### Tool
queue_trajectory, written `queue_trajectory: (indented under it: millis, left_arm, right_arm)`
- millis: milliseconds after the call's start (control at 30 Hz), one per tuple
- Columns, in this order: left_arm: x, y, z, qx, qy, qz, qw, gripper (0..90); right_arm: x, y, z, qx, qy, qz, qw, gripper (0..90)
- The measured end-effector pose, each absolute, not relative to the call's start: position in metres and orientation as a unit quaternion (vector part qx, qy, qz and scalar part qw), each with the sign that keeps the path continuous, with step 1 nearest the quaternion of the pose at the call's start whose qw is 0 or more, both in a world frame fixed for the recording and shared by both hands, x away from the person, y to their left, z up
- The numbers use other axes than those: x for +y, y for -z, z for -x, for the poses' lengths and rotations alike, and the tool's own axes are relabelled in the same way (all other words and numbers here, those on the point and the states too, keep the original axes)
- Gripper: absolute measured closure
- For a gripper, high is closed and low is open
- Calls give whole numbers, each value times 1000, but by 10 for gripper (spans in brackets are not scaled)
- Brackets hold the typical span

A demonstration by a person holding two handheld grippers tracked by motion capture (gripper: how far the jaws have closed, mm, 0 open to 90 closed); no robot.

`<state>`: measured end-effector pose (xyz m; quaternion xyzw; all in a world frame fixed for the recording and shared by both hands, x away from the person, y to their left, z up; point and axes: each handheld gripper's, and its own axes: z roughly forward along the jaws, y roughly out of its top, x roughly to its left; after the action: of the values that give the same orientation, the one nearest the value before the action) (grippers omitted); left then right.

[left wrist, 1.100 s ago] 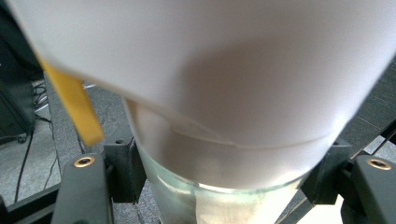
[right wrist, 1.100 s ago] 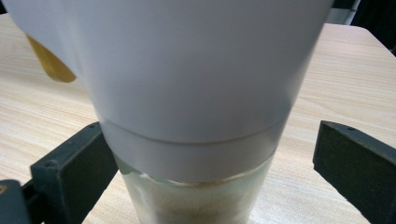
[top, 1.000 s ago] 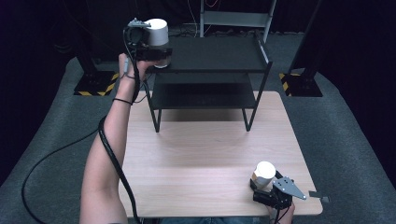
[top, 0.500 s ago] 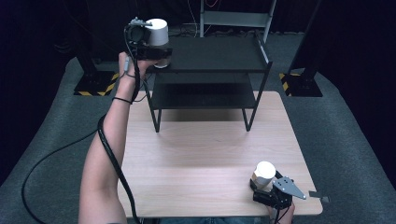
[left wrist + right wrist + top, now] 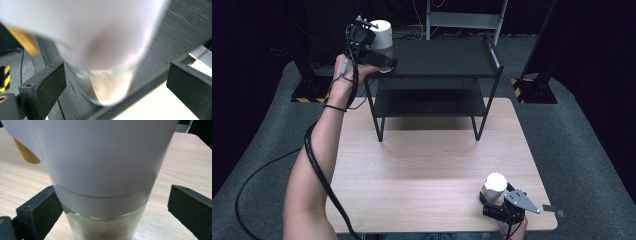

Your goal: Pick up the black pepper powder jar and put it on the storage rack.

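Two white-capped glass jars stand upright: one (image 5: 382,40) on the black metal shelf (image 5: 447,57) between the just-opened left gripper (image 5: 384,61) jaws, another (image 5: 494,187) between the open right gripper (image 5: 494,206) jaws.

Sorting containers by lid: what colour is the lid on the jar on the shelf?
White, clearest in the high view: white-lidded clear jar on the black metal shelf.
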<state>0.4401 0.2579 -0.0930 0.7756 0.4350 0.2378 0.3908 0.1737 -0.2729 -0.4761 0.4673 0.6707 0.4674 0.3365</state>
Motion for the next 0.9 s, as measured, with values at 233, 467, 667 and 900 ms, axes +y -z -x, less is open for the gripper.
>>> queue_trajectory:
  millis: [233,467,667,900]
  left_arm:
    - [250,101,-410,396,-239,-810,360,1]
    - [243,134,-378,360,-239,-834,343,1]
    - [238,175,-358,343,-235,-851,321,0]
    - [243,237,-346,357,-209,-858,304,0]
  right_arm:
    - [-273,476,-173,670,-467,-468,337,1]
    - [-272,476,-173,669,-467,-469,338,1]
    - [-272,476,-173,670,-467,-469,338,1]
    - [-272,476,-173,669,-467,-469,339,1]
